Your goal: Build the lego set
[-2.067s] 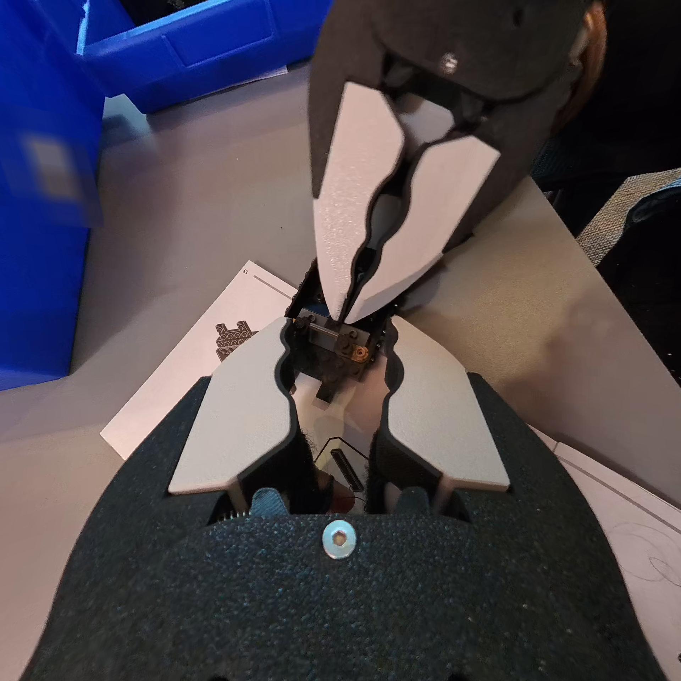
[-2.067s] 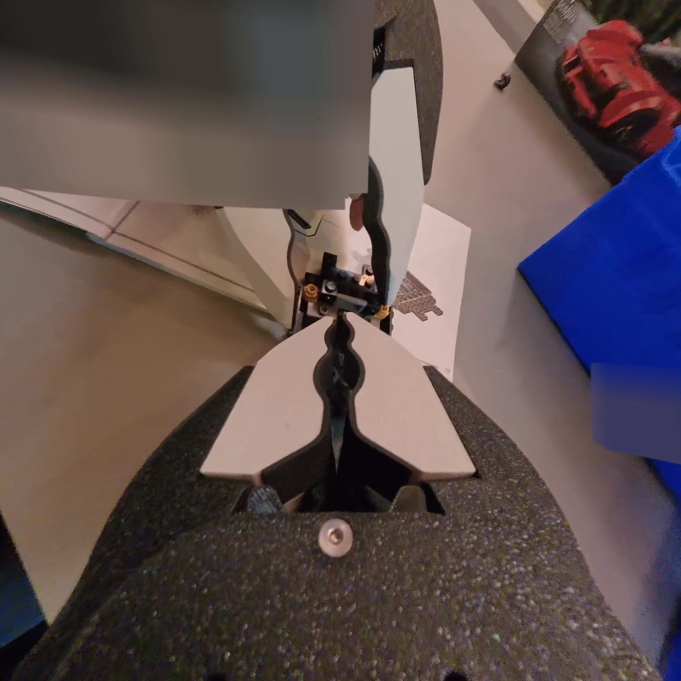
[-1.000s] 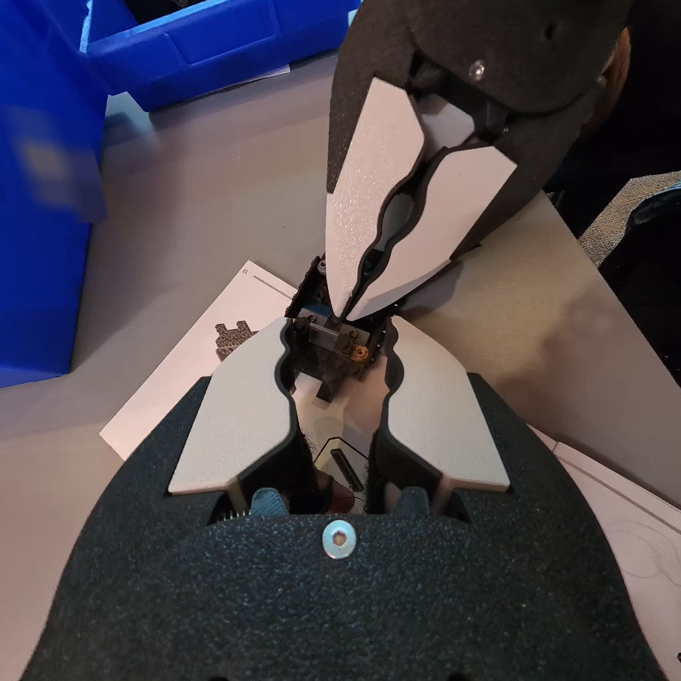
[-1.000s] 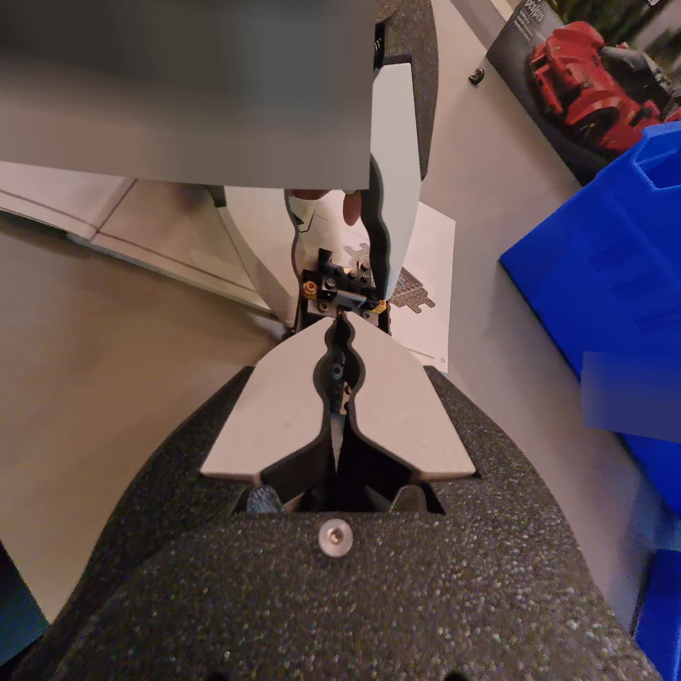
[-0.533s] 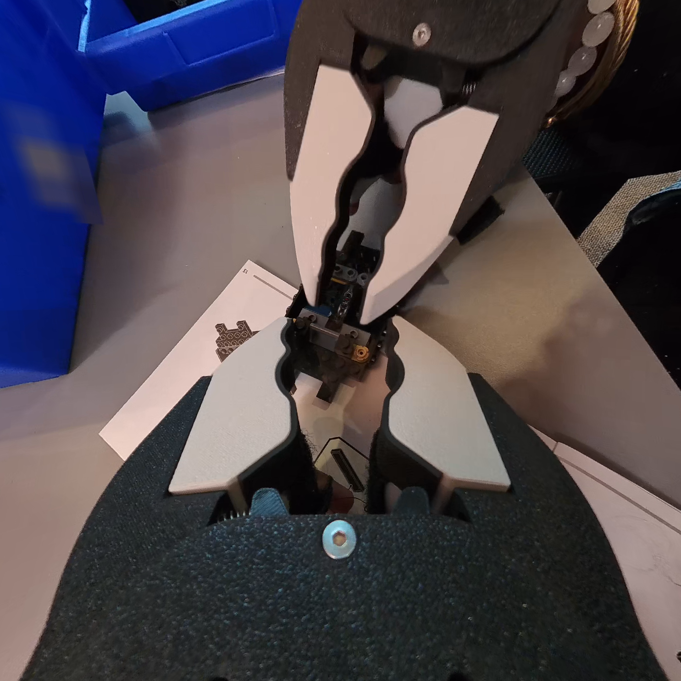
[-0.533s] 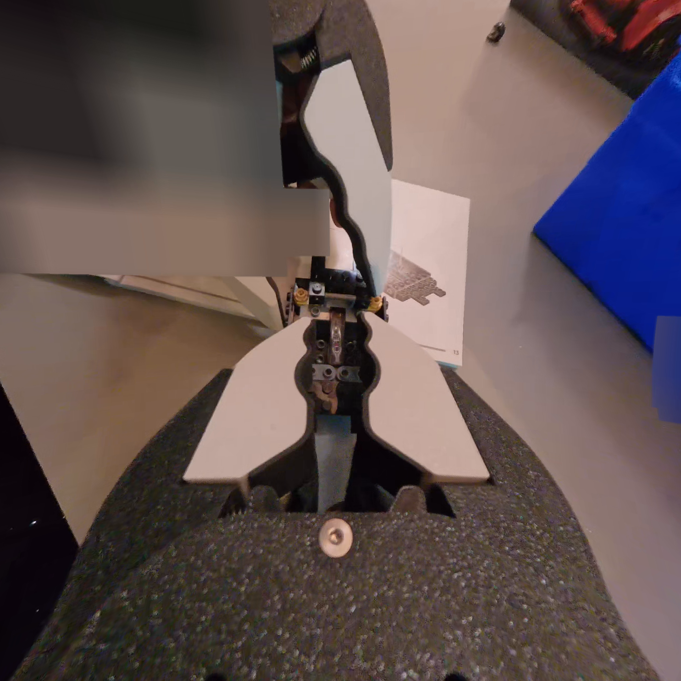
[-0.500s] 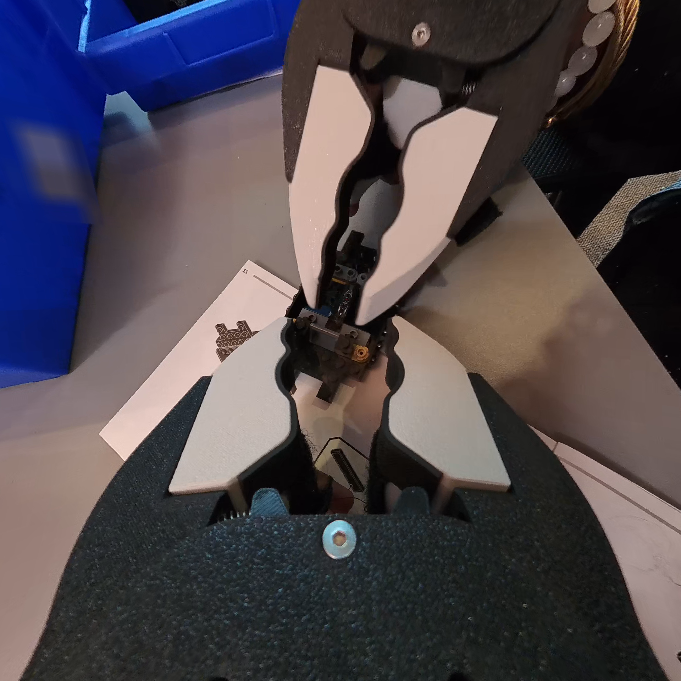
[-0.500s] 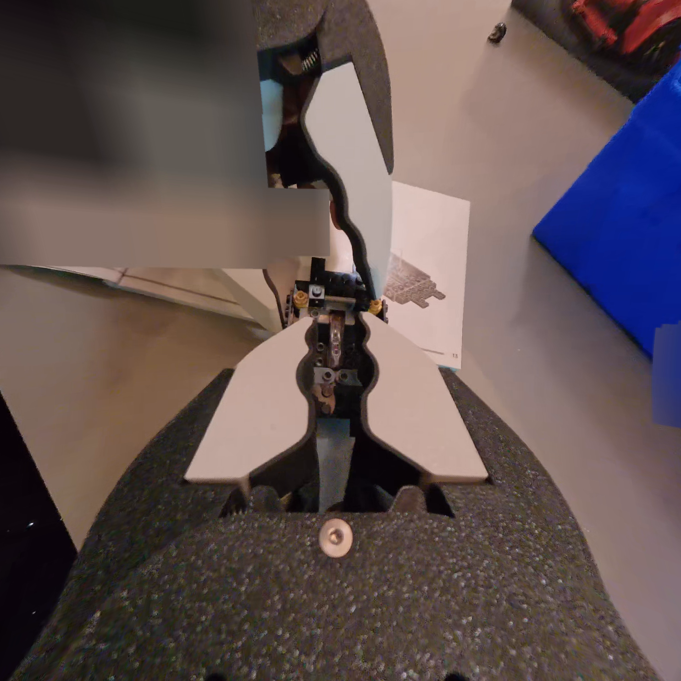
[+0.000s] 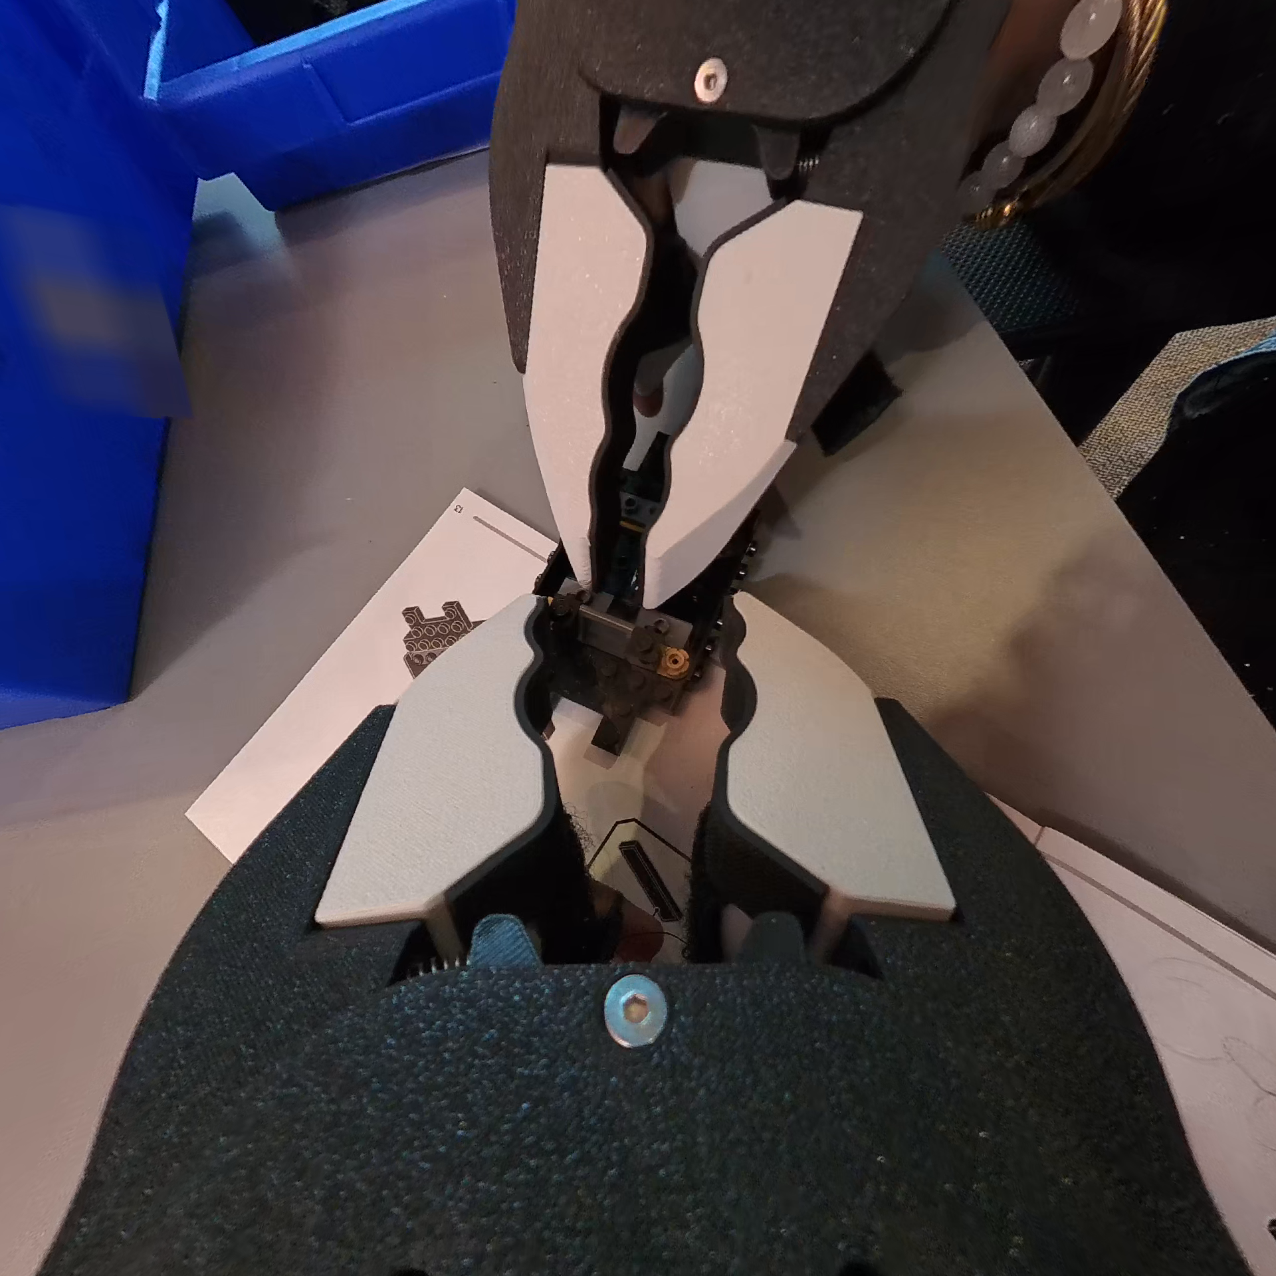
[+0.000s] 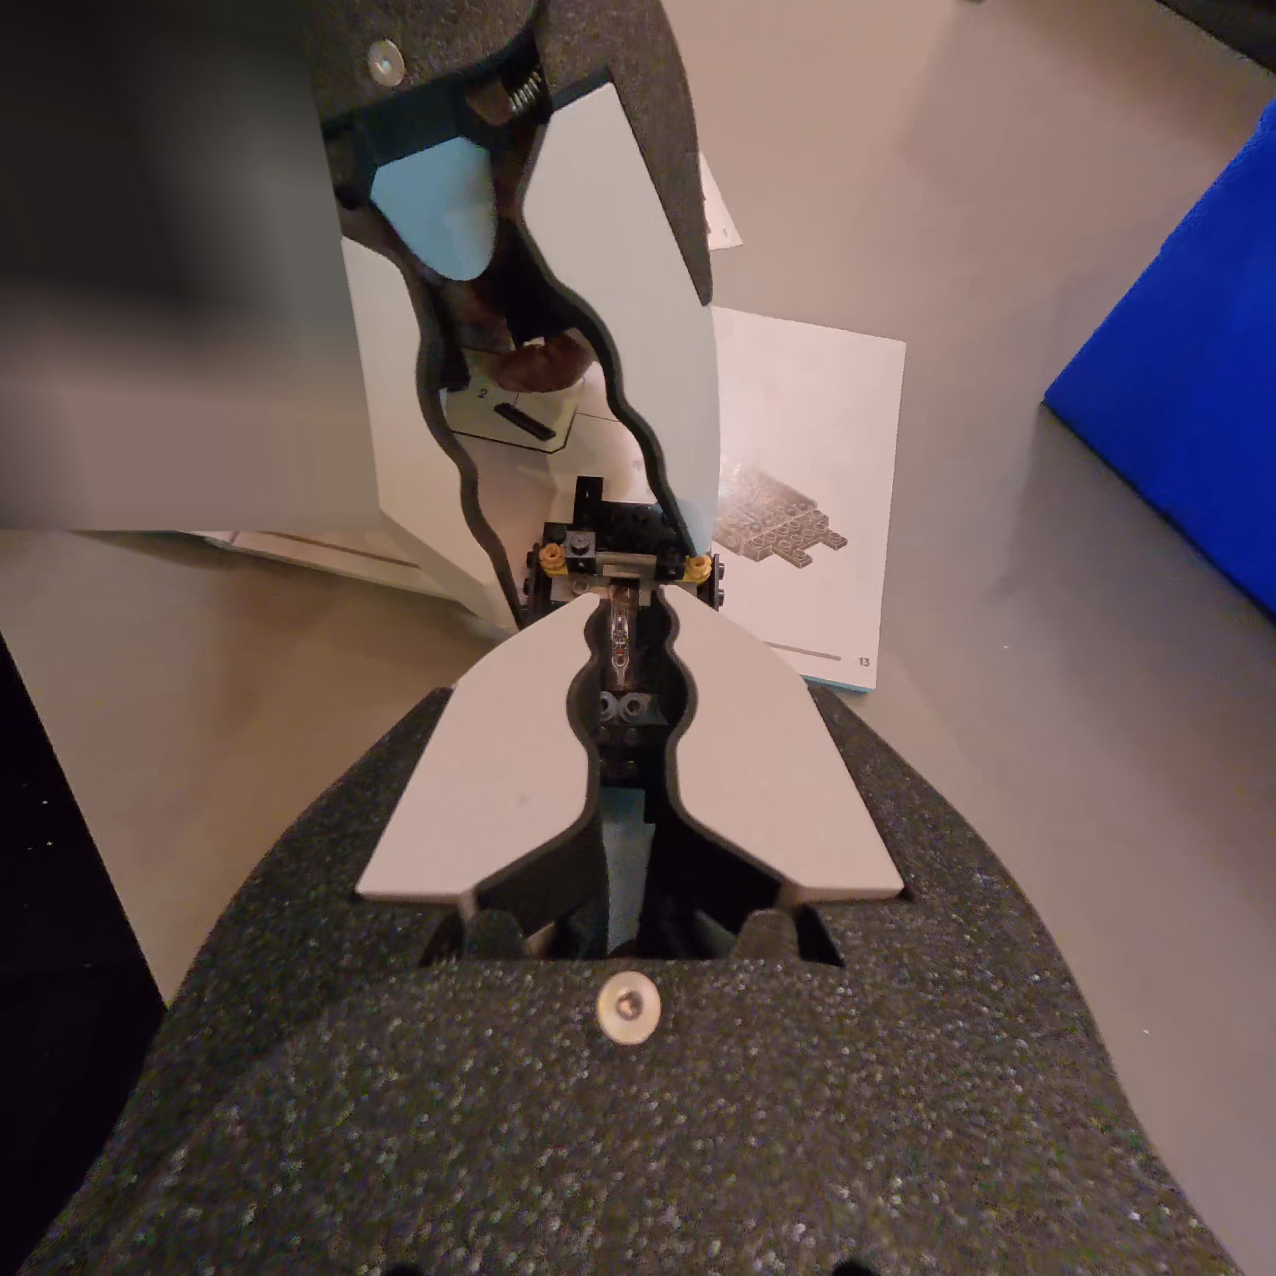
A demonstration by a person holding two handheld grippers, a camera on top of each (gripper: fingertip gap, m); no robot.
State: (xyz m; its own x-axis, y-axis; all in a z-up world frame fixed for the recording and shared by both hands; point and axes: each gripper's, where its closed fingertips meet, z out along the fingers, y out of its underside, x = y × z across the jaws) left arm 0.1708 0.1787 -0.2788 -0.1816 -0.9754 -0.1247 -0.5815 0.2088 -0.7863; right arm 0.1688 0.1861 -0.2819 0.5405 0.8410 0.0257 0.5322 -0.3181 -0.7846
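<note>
Model [image 9: 625, 659]: small, mostly black brick build with a grey plate across its top, dark studs, and a gold round stud at each near corner [image 10: 699, 567].
Pose: upright and level, studs up.
Place: on the white booklet [image 9: 387, 690] lying open on the grey bench [image 9: 345, 387]; a printed picture of a grey brick build sits just beside it on the page.
Contact: held at both sides between the left fingers [image 9: 456, 732]; the tips of the right fingers [image 9: 587, 387] touch its far top edge.
Clear piece [image 10: 620, 632]: thin, see-through, standing on the model between the right fingers.
Hidden: the far half of the model.
</note>
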